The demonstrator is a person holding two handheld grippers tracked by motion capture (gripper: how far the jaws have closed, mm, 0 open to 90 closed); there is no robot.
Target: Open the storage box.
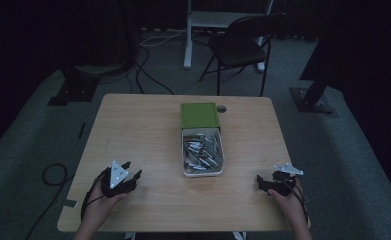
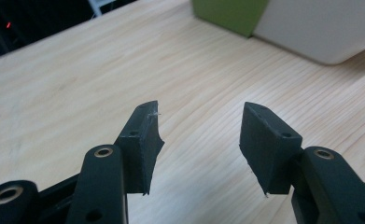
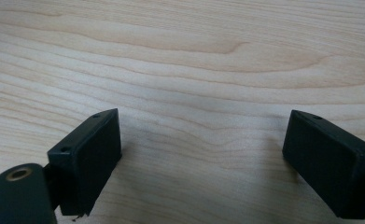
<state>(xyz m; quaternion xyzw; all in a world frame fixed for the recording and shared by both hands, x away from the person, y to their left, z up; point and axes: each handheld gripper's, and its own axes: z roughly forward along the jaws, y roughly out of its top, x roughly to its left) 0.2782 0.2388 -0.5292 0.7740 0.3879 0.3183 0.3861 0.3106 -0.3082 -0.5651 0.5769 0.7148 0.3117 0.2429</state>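
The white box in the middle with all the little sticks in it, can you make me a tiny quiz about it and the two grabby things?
1. True or false: the white box is full of small grey pieces.
2. What colour is the lid lying at the box's far end? A) red B) green C) blue
3. Is anything between the jaws of the left gripper or the right gripper?

Key
1. True.
2. B, green.
3. No. Both grippers stand open over the bare wooden table, one on each side of the box.
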